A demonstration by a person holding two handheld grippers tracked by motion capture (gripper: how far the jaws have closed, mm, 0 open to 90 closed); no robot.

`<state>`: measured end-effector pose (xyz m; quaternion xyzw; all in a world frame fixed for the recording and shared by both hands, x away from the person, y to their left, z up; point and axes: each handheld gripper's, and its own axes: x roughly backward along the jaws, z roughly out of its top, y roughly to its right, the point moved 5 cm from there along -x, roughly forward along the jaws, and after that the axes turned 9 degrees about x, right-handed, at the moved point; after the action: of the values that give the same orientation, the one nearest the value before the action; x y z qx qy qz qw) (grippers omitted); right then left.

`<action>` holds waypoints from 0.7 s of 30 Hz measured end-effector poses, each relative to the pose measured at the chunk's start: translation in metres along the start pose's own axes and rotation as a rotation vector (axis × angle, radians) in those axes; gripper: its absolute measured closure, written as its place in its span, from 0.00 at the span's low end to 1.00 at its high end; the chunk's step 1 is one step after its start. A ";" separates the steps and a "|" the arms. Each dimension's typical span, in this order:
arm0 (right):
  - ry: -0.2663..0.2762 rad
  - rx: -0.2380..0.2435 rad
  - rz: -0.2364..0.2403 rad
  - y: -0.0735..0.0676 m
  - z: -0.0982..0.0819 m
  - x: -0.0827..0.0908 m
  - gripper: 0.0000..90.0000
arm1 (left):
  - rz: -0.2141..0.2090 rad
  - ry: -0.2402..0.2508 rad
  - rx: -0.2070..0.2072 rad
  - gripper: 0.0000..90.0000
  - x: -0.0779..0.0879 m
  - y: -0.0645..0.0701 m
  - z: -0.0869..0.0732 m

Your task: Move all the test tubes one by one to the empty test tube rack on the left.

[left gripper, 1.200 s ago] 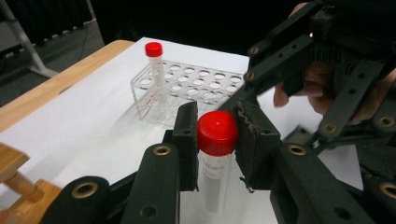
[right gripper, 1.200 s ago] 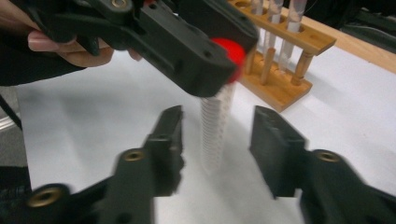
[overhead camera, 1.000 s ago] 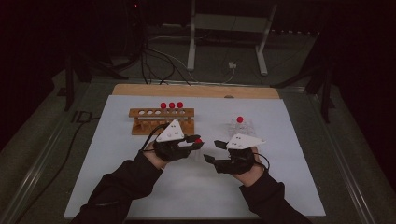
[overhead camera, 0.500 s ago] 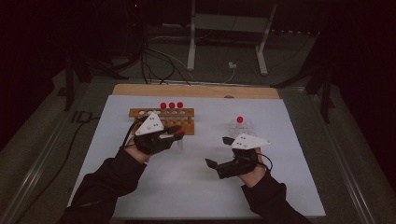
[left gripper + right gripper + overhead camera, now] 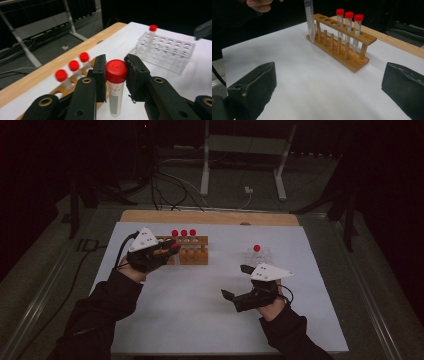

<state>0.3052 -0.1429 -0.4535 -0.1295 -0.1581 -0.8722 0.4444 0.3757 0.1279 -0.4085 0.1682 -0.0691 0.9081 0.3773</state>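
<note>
1. Right now the left claw [image 5: 115,72] grips a red-capped tube [image 5: 115,85] by its cap, hanging upright at the near left end of the wooden rack [image 5: 192,254], towards the worktop's [image 5: 200,305] far-left corner.
2. Keep the tube vertical and centre its tip over a free hole before lowering; judging from here, tilting risks snagging the rack's rail.
3. Meanwhile the right claw [image 5: 240,285], its jaws having just been opening, stands wide and empty near the clear rack [image 5: 260,256].
</note>
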 end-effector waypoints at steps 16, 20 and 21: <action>-0.002 0.003 -0.011 0.002 0.000 0.001 0.00 | 0.148 0.074 0.039 0.80 -0.006 -0.044 0.026; -0.001 0.002 -0.011 0.002 -0.001 0.001 0.00 | 0.182 0.078 0.060 0.80 -0.011 -0.055 0.028; 0.000 0.004 -0.013 0.002 -0.001 0.001 0.00 | 0.191 0.078 0.066 0.80 -0.013 -0.058 0.028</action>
<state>0.3060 -0.1455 -0.4531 -0.1276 -0.1605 -0.8748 0.4391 0.4318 0.1531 -0.3871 0.1380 -0.0402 0.9476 0.2854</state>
